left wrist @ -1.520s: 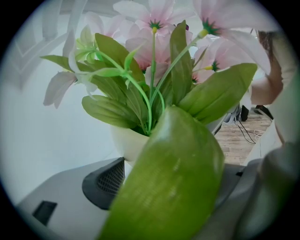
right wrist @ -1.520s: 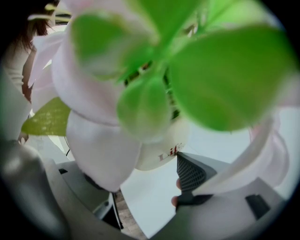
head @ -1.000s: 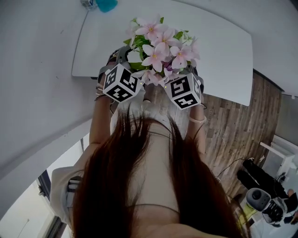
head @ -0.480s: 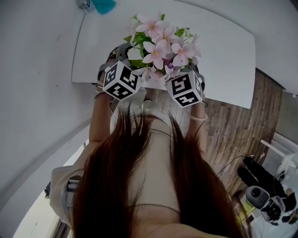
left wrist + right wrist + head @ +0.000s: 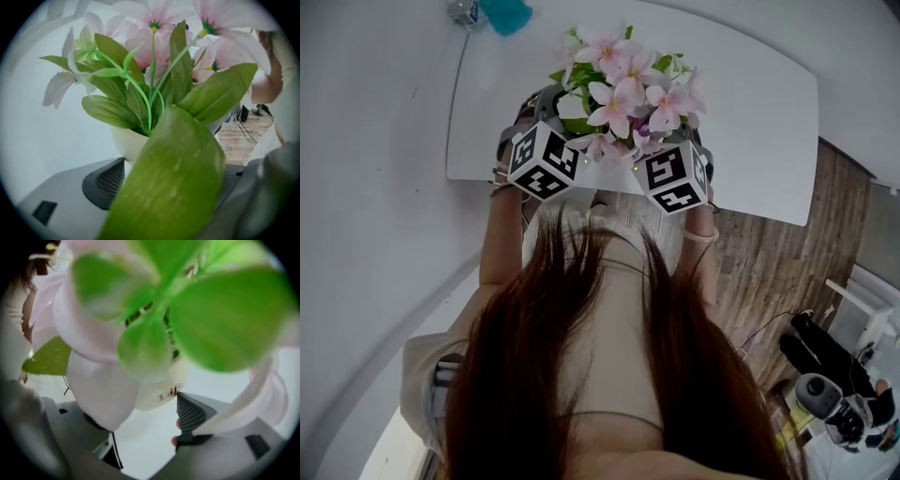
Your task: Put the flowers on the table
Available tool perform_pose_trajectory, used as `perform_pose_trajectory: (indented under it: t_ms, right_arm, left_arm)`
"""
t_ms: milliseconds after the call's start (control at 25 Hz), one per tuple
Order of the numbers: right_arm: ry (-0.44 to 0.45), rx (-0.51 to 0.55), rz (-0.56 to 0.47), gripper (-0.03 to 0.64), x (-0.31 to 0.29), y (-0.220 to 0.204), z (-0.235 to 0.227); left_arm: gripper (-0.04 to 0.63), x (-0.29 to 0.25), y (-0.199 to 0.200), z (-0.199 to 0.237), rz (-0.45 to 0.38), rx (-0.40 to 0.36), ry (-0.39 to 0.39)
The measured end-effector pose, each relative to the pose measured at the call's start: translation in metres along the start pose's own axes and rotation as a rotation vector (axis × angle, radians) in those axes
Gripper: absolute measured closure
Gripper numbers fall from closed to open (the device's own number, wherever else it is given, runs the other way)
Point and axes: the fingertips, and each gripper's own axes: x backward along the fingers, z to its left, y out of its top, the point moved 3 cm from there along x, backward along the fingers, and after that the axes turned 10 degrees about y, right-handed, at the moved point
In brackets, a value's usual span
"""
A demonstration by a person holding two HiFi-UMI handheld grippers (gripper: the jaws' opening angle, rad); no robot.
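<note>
L gripper (image 5: 185, 183) & R gripper (image 5: 136, 420) each have fingers clamped on the white pot (image 5: 159, 392) of pink flowers (image 5: 623, 89). It's at top centre of head view, over the near edge of the white table (image 5: 759, 141).

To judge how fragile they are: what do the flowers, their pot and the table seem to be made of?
Flowers: probably artificial, fabric or plastic; the leaves look waxy and uniformly coloured. Pot: smooth cream ceramic or plastic, with printed lettering. Table: smooth matt white top, perhaps laminate.
</note>
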Motion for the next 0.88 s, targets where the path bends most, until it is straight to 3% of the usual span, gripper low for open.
perform_pose_trajectory:
  t_ms: [880]
  right_arm:
    - [-0.018, -0.001, 0.014, 0.242, 0.0012, -0.0013, -0.0014]
  left_arm:
    - [0.219, -0.0028, 0.0016, -0.0005, -0.001, 0.007, -0.011]
